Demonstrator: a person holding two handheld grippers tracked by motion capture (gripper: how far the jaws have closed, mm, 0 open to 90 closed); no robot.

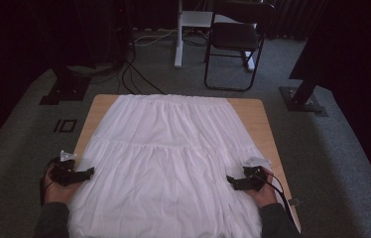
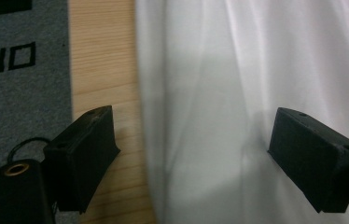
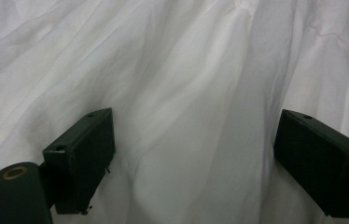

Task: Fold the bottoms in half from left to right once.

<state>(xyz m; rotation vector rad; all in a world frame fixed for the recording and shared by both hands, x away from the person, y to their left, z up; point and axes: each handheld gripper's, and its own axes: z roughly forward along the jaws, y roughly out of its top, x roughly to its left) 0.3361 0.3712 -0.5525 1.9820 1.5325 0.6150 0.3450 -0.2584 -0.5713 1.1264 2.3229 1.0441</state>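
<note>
At the near left edge of the worktop (image 1: 88,124), the left claw (image 1: 90,172) stands wide, straddling the side edge of the white skirt (image 1: 168,158). Near the right edge, the right claw (image 1: 231,182) stands wide over the cloth. The skirt lies flat, reaching the far edge.

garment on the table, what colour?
Plain white skirt, no print, with gathered tiers. It shows best in the high view, spread over the light wooden table.
</note>
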